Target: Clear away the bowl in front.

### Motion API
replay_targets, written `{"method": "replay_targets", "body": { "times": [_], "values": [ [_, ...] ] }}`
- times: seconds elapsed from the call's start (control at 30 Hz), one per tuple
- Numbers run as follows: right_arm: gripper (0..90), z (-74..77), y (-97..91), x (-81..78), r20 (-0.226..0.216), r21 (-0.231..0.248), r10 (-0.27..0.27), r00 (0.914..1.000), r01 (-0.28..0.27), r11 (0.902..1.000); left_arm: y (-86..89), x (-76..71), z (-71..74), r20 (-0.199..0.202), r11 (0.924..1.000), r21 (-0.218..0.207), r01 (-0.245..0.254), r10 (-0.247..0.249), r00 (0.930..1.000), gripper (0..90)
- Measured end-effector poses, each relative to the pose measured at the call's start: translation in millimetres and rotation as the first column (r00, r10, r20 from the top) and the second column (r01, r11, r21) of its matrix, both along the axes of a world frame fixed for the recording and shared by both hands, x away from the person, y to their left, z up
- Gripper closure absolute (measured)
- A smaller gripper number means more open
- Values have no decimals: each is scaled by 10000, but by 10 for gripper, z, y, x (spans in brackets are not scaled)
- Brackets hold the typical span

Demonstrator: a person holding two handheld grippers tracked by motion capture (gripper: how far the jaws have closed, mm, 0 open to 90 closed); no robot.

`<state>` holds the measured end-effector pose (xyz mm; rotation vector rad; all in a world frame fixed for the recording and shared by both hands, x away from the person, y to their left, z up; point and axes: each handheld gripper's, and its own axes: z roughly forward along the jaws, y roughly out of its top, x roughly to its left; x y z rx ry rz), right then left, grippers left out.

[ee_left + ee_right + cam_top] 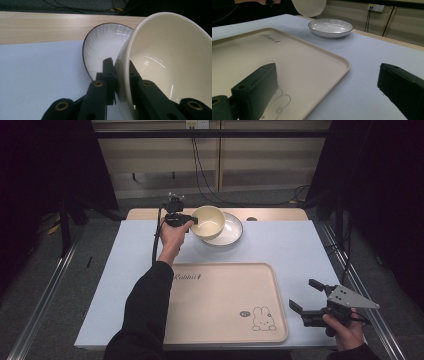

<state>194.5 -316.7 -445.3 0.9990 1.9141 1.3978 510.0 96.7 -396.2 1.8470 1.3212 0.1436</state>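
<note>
Near edge: right gripper (306,298) idle w/ jaws wide apart, nothing in them, just beside the cream tray (220,320), which is bare. Far side: left gripper (192,220) clamped on the rim of the cream bowl (207,221), lifted and tilted above the white plate (231,231). Pickup looks done; carrying and setting down are prob. left.

The table (300,245) (pale blue top) carries 1 plate (231,231) and 1 tray (220,300).
</note>
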Motion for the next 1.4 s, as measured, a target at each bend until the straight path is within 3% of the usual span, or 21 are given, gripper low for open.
{"method": "replay_targets", "body": {
  "times": [0.8,1.23,1.4],
  "values": [
    [28,2,0,16,-21,-1,156,9999,-156,9999,12,-361,229,433,9938,-145,1099,-1092,9931,833],
    [28,-1,7,19,91,-42,-9,10000,10,10000,-174,-599,285,520,9829,-347,1807,-1788,9825,832],
    [28,1,2,20,29,-34,136,9999,-136,9999,-254,-656,286,499,9745,-192,2236,-2224,9737,832]
  ]
}}
